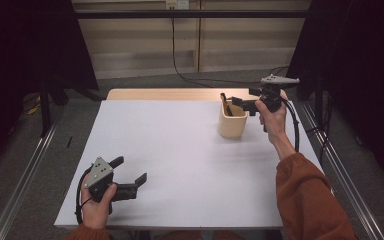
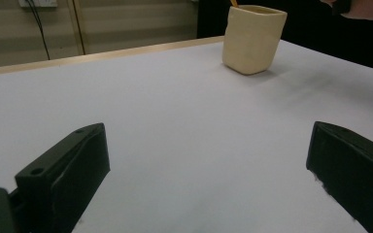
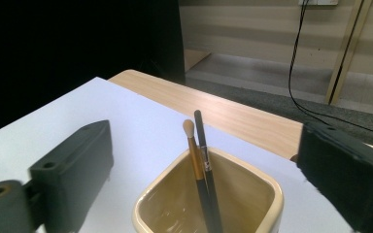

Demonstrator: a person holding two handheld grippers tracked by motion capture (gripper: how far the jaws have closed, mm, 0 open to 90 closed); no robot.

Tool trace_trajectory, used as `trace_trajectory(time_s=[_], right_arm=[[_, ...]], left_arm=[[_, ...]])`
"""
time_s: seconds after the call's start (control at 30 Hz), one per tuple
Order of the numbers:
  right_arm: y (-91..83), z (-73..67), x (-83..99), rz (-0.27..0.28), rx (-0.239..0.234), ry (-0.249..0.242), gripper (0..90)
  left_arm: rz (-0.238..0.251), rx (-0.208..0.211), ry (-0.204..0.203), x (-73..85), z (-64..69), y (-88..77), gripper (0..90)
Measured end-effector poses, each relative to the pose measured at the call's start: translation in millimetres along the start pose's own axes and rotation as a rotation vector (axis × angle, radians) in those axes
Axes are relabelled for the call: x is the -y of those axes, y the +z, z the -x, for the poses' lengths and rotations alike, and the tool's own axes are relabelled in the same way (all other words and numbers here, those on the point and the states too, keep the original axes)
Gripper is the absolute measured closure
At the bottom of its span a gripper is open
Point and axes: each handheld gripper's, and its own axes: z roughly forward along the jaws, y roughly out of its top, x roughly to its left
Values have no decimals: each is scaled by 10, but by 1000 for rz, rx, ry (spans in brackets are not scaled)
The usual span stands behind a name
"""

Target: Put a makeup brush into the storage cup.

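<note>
White table (image 1: pixel 180 165), wood far edge, dark curtains. Cream cup (image 1: pixel 232 122) with two brushes (image 3: pixel 201 165) sits just below right gripper (image 1: pixel 244 104), jaws apart, empty.

Curtained lab recording booth (image 1: pixel 360 60)

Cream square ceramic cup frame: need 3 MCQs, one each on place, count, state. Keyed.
1. Where does the cream square ceramic cup stand on the white table?
A. far right part
B. near left corner
C. dead centre

2. How many slim brushes stand in it?
A. none
B. two
C. five

3. How are the right gripper jaws?
A. shut on a brush
B. shut, empty
C. open, nothing between the pads

Key: 1 A, high view puts it far right by the right hand; 2 B, right gripper view shows two handles; 3 C, jaws stand apart above the cup.
</note>
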Motion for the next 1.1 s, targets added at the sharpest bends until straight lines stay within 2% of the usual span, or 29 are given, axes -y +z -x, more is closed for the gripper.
trace_trajectory(time_s=[0.13,0.2,0.23,0.27,0.33,0.47,0.57,0.63,0.7,0.83,0.93,1.07,1.1], right_arm=[[-1,-8,5,-3,16,9,81],[9,-11,15,-14,39,3,89],[16,-19,17,-20,52,0,57],[27,-30,19,-40,69,-14,32],[43,-68,35,-55,118,-46,56],[27,-94,59,-22,112,-46,44],[6,-96,89,-17,117,-48,34],[-25,-86,112,-14,113,-31,25],[-69,-96,139,20,132,-44,27],[-152,-129,158,29,125,-42,0],[-211,-135,200,58,145,-46,10],[-260,-142,251,42,139,-46,0],[-274,-152,268,57,152,-54,1]], left_arm=[[-3,3,-4,0,-18,0,17],[-4,3,-2,1,-20,6,17],[-3,2,3,-5,-24,4,17],[0,-2,3,-8,-26,3,18],[2,-5,-3,-7,-34,6,18],[-4,-5,8,-7,-36,10,18],[0,-6,5,-6,-23,-1,17],[3,-3,11,-11,-8,-20,17],[6,-3,17,-14,2,-32,17],[4,-7,19,-12,6,-31,18],[5,-3,22,-15,7,-28,17],[6,-5,16,-14,7,-26,17],[8,-4,18,-17,6,-28,18]])
